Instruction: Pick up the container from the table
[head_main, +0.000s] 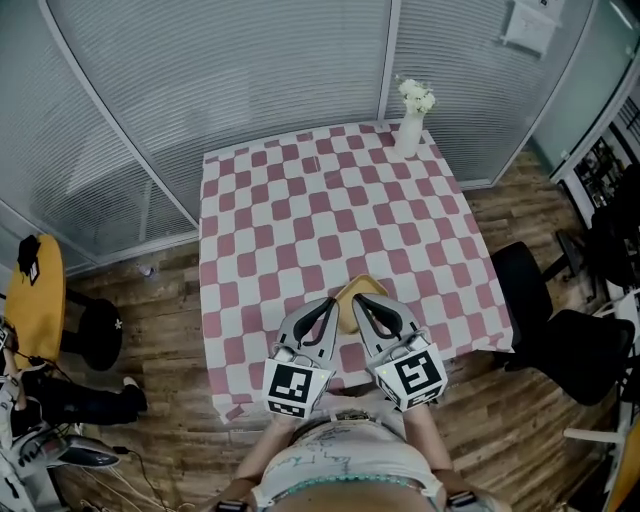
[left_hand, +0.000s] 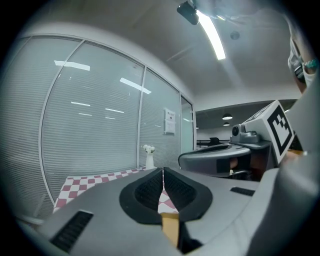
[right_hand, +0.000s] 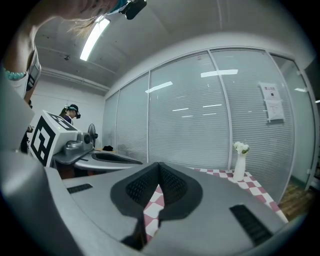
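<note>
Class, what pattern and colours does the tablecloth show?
The tablecloth has a pink-and-white checked pattern, seen best in the head view.

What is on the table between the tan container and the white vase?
Nothing: the head view shows only bare checkered tablecloth from the container near the front edge to the vase at the far edge.
</note>
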